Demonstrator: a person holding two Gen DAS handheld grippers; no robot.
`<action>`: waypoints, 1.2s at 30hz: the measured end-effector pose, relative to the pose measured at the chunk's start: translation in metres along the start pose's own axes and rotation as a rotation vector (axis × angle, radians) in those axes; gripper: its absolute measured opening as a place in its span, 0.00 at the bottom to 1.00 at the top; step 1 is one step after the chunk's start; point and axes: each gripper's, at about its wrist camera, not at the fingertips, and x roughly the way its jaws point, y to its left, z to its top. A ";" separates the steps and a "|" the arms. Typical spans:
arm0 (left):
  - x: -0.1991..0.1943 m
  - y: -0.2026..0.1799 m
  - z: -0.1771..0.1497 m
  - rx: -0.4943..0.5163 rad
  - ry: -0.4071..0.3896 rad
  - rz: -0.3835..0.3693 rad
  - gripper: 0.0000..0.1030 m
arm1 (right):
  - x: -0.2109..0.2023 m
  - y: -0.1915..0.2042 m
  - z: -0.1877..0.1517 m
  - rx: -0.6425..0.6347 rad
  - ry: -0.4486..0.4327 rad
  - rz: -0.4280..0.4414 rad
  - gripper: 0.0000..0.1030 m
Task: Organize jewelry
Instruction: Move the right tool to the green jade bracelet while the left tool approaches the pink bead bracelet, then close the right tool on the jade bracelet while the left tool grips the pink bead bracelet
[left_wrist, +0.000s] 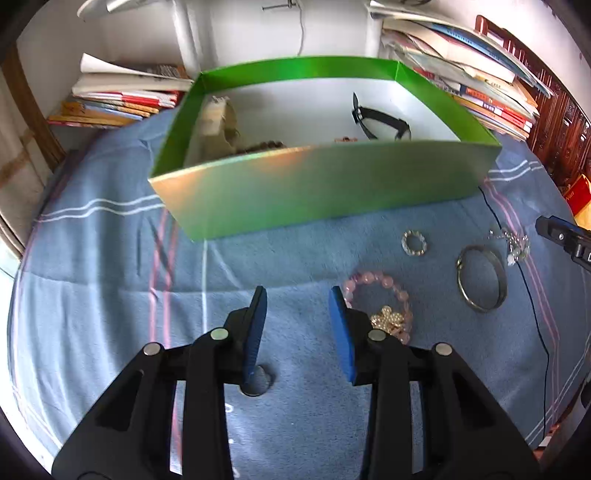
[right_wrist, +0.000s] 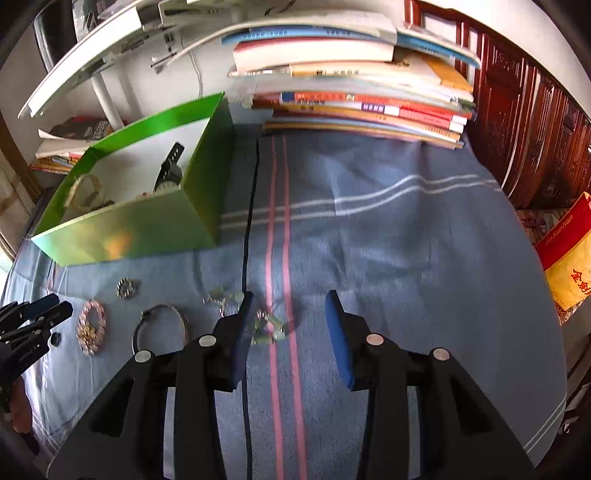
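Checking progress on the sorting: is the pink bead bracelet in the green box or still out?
Out. The pink bead bracelet lies on the blue cloth in front of the green box, beside the open left gripper.

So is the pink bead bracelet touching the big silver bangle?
Apart. The left wrist view shows blue cloth between the pink bead bracelet and the silver bangle.

Green box (left_wrist: 325, 188) front wall hides brown beads (left_wrist: 264, 146); left claw (right_wrist: 33, 325) cut off.

A pink bead bracelet (left_wrist: 380, 302), silver bangle (left_wrist: 480, 277) and crystal ring (left_wrist: 414, 242) lie before the green box (left_wrist: 325, 184).
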 end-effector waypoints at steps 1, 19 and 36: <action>0.001 0.000 -0.001 0.000 0.003 -0.005 0.35 | 0.003 0.001 -0.003 -0.004 0.011 0.006 0.38; 0.003 -0.005 0.007 0.004 -0.003 -0.105 0.36 | 0.023 0.014 -0.010 -0.012 0.028 0.046 0.38; 0.012 -0.006 0.003 0.003 0.027 -0.077 0.13 | 0.022 0.023 -0.016 -0.025 0.029 0.057 0.43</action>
